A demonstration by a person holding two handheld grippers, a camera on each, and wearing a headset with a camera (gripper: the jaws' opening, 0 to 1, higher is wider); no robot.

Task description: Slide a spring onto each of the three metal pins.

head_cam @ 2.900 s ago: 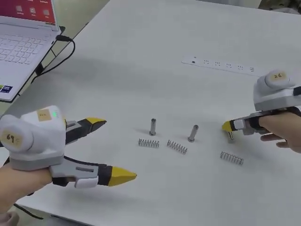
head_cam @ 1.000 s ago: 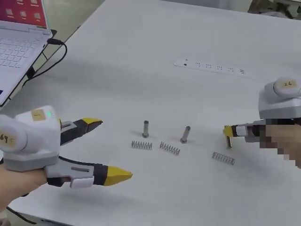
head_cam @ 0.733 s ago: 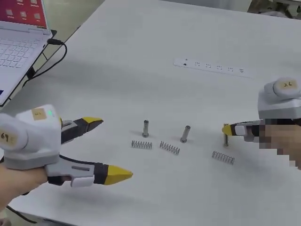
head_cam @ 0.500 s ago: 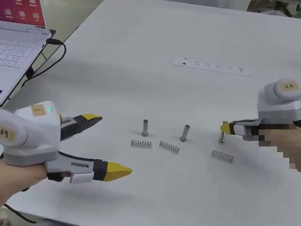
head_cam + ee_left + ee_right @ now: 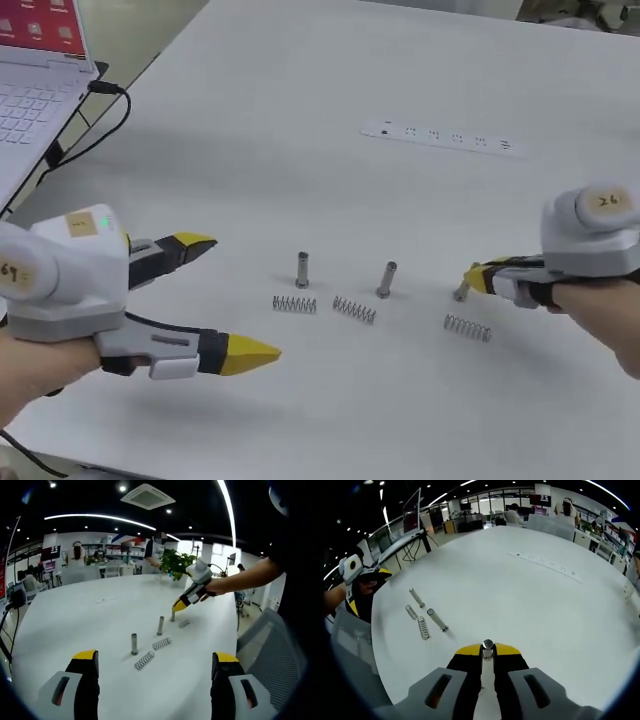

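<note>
The right gripper (image 5: 472, 277) still pinches one metal pin (image 5: 462, 291) tight in its yellow tips. The pin leans over now, where a moment ago it hung straight, low by the table (image 5: 300, 120) and just behind the right spring (image 5: 467, 328). The left gripper (image 5: 243, 296) has stayed spread wide with nothing in it, and the left pin (image 5: 302, 269) and middle pin (image 5: 387, 279) still stand up, with the left spring (image 5: 294, 303) and middle spring (image 5: 354, 310) lying just in front.

Bright overhead light, soft shadows, fisheye warp
</note>
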